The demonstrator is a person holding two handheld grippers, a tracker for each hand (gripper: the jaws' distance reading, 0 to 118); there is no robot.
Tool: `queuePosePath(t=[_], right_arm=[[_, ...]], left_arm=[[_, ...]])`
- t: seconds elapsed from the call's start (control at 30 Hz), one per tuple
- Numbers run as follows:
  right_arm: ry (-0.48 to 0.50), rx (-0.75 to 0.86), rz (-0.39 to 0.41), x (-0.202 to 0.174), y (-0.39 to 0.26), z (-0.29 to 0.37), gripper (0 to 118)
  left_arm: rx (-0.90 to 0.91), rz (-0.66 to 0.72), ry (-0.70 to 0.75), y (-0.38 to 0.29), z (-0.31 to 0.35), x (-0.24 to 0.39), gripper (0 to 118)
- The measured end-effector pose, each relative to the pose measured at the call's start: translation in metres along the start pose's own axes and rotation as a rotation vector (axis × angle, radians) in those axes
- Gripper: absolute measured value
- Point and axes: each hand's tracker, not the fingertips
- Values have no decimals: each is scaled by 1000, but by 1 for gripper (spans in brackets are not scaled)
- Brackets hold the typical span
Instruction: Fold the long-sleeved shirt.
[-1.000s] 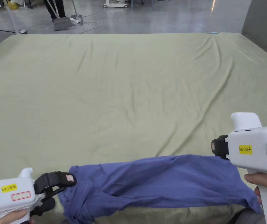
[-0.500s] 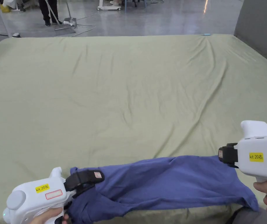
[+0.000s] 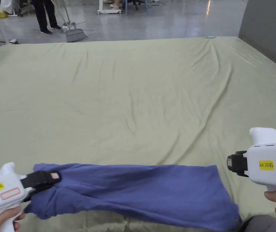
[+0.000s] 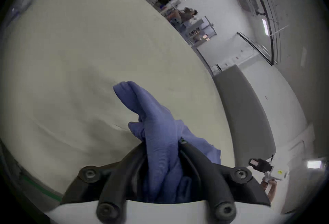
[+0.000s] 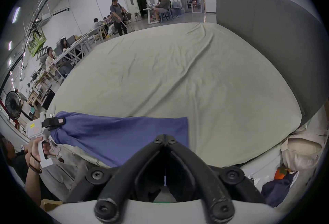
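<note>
My left tongs (image 4: 162,146) are clamped on a bunched end of the blue long-sleeved shirt (image 3: 140,193); in the left gripper view the cloth is gathered between both jaws and spills out past their tips. I hold it there so that end has an anchor while the rest is drawn out flat. The shirt lies in a long band on the near edge of the bed (image 3: 134,90), running from my left tongs toward my right ones, its lower edge drooping over the bed's side.

My right tongs (image 5: 165,137) are closed tip to tip with nothing between them, and they sit just off the shirt's squared end, apart from the cloth. I judge that end lies free so it can settle straight. The wide green sheet beyond both tongs gives room to spread the shirt before any fold. A person with a broom stands well beyond the bed's far edge.
</note>
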Motion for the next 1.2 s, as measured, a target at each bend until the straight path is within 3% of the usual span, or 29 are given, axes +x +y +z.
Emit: queuePosePath(t=[0.23,0.4,0.47,0.53,0.73,0.93,1.1,1.17,1.2], right_arm=[[42,-9,-3,-9,4,-14,0],[66,-5,5,-12,2,-14,0],[70,-5,5,-12,1,-14,0],[68,-1,5,-9,-2,-14,0],[47,12,-22,10,-9,-5,0],[17,26,-75,33,-16,4,0],[-2,28,-109,45,-20,5,0],[-5,23,-116,47,-21,2,0],[-5,20,-119,47,-22,0,0]], left_arm=[[77,4,220,20,65,-14,7],[24,-149,252,2,57,63,7],[14,-156,262,-6,45,99,7],[-15,-232,209,-18,23,134,7],[-173,-417,254,-60,-78,199,7],[-353,-456,236,-114,-165,220,7],[-378,-482,223,-143,-185,228,8],[-386,-494,206,-145,-186,231,13],[-394,-515,187,-144,-185,231,25]])
